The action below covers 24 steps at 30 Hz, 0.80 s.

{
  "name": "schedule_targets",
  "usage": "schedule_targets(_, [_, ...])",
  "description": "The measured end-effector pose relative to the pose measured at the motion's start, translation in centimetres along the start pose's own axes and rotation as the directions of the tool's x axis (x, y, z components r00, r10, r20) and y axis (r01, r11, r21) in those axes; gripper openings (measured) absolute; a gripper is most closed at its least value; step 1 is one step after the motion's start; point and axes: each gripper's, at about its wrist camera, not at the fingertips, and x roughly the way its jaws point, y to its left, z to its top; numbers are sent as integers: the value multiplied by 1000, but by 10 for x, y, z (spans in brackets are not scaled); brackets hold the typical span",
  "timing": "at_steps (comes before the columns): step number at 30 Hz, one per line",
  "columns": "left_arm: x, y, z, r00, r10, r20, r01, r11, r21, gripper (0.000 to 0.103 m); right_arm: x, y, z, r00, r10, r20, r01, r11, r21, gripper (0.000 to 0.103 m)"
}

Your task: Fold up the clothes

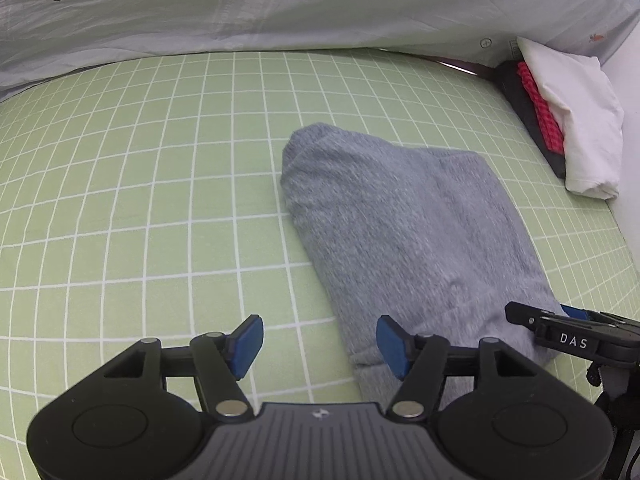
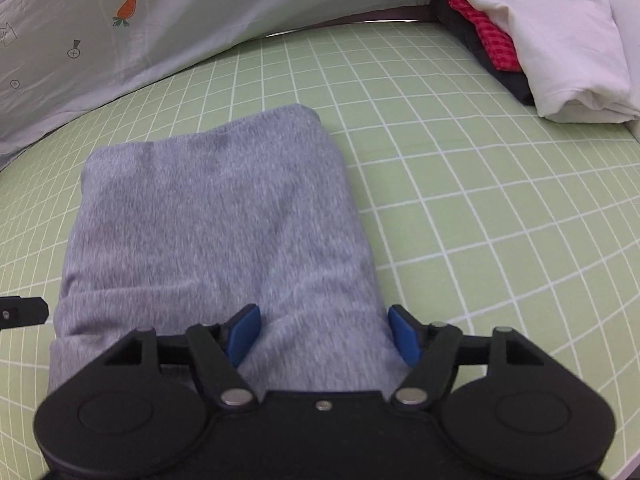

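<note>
A folded grey garment (image 1: 412, 232) lies on the green checked sheet (image 1: 160, 160). My left gripper (image 1: 320, 346) is open, low over the sheet at the garment's near left corner; its right pad touches or overlaps the grey edge. My right gripper (image 2: 326, 334) is open, its blue pads (image 2: 244, 332) spread across the garment's (image 2: 216, 220) near right part, nothing clamped. The right gripper also shows in the left wrist view (image 1: 568, 332) at the garment's near right edge. The tip of the left gripper shows at the left edge of the right wrist view (image 2: 22, 312).
A pale quilt with carrot prints (image 1: 280, 4) is bunched along the far side of the bed. A stack of folded clothes, white (image 1: 576, 120) over red check (image 1: 540, 116) and black, sits at the far right corner, also in the right wrist view (image 2: 552, 40).
</note>
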Motion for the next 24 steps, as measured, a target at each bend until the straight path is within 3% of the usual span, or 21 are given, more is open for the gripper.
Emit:
schedule_targets(5, [3, -16, -18, 999, 40, -28, -40, 999, -8, 67, -11, -14, -18, 998, 58, -18, -58, 998, 10, 78])
schedule_targets(11, [-4, -32, -32, 994, 105, -25, -107, 993, -52, 67, -25, -24, -10, 997, 69, -13, -70, 992, -103, 83])
schedule_targets(18, [-30, -29, -17, 990, 54, 133, -40, 994, -106, 87, -15, -26, 29, 995, 101, 9, -100, 991, -91, 88])
schedule_targets(24, [6, -19, 8, 996, 31, 84, -18, 988, -152, 90, 23, -10, 48, 992, 113, -48, -116, 991, -66, 88])
